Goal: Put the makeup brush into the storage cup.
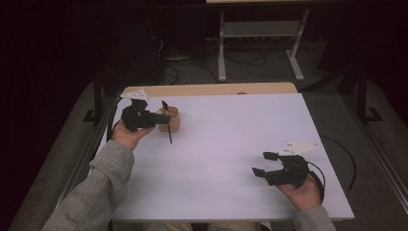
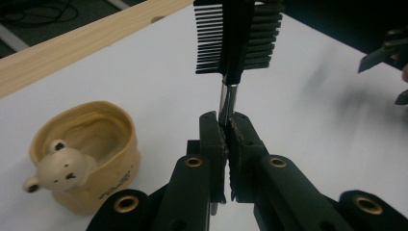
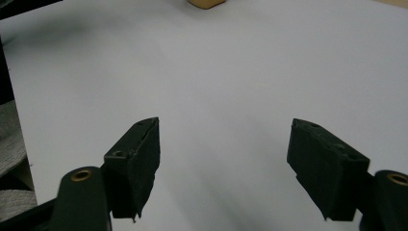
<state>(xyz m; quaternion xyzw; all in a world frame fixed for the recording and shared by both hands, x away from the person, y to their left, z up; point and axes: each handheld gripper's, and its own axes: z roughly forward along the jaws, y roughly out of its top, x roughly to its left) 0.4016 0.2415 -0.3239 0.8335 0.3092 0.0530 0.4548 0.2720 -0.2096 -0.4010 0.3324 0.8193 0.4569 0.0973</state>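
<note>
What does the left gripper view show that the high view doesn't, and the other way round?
Left gripper view alone: the comb's fine teeth and metal neck pinched between the left gripper's pads, and the bear figure on the tan cup.

High view alone: the person's grey sleeves, the right gripper with jaws open and nothing in them, and the floor and a table frame beyond.

Both: comb, cup, white table and its wooden edge.

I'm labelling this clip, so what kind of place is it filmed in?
Probably an indoor lab or workshop set up for recording: a white-topped table on a dark carpeted floor, loose cables behind it, and a metal-legged bench at the back.
</note>
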